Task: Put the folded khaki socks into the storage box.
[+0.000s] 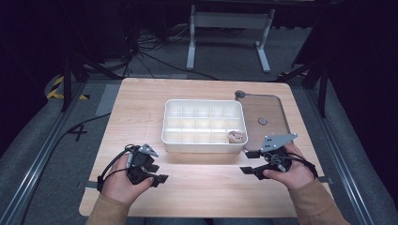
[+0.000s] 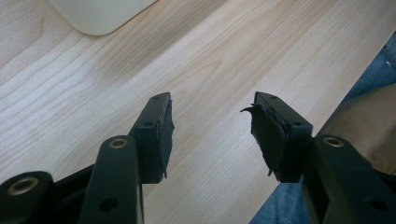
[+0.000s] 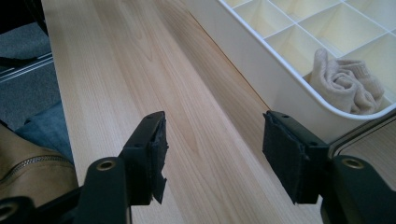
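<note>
While my right gripper (image 1: pixel 248 161) hung released at the organizer's (image 1: pixel 204 141) four o'clock, rolled sock (image 1: pixel 236 136) inside, left gripper (image 1: pixel 158 172) released.

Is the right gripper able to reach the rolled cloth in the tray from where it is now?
Probably yes. The right gripper is open and empty, just beside the tray. The cloth lies in the near right compartment, open from above; only the tray wall stands between them.
</note>
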Demonstrator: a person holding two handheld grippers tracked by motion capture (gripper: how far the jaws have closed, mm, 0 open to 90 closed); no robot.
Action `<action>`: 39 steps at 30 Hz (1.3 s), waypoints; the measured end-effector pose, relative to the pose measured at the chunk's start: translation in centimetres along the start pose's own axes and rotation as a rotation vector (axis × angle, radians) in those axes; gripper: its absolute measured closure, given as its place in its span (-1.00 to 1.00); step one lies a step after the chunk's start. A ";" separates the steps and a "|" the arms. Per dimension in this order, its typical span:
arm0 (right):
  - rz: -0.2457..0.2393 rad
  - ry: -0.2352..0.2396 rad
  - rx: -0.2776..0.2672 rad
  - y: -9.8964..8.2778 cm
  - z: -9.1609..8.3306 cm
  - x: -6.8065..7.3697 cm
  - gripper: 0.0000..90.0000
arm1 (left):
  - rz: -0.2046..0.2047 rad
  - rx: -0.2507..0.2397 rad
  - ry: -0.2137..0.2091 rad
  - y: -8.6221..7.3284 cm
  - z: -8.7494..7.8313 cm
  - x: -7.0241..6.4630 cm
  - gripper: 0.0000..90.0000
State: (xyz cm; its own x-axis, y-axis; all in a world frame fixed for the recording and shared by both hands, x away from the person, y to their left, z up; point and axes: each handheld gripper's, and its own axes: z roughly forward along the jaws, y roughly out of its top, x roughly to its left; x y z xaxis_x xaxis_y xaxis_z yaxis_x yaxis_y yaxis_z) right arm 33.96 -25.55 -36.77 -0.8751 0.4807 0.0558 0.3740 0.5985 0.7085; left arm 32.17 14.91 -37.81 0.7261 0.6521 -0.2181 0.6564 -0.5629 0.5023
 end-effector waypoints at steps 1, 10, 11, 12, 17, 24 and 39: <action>0.005 -0.001 -0.006 -0.1 0.1 0.1 -0.11 | 0.003 0.002 0.001 0.0 0.0 0.0 0.08; 0.001 -0.001 0.001 -2.1 1.4 0.3 -0.13 | 0.001 -0.007 0.009 -0.1 0.3 0.0 0.01; 0.006 0.001 -0.002 -2.3 1.5 0.4 -0.13 | -0.003 -0.008 0.012 -0.1 0.4 0.0 0.00; 0.007 0.004 -0.002 -2.6 1.7 0.4 -0.13 | -0.001 -0.007 0.013 -0.1 0.4 0.0 -0.01; 0.004 0.016 0.011 -3.5 2.6 0.7 -0.14 | 0.005 -0.017 0.011 0.0 0.7 0.0 -0.05; -0.011 0.018 0.052 -4.6 3.8 1.2 -0.14 | 0.013 -0.001 0.007 0.0 1.1 0.0 -0.13; 0.020 0.000 0.070 -6.8 5.7 2.0 -0.14 | 0.012 0.002 0.020 0.0 2.1 0.5 -0.14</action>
State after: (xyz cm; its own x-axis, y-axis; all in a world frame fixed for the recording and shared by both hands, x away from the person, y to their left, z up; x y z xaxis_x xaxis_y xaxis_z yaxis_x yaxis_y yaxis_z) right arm 31.38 -25.02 -45.52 -0.8672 0.4931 0.0690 0.4116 0.6320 0.6566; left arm 32.89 14.17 -39.68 0.7294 0.6556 -0.1953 0.6482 -0.5712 0.5035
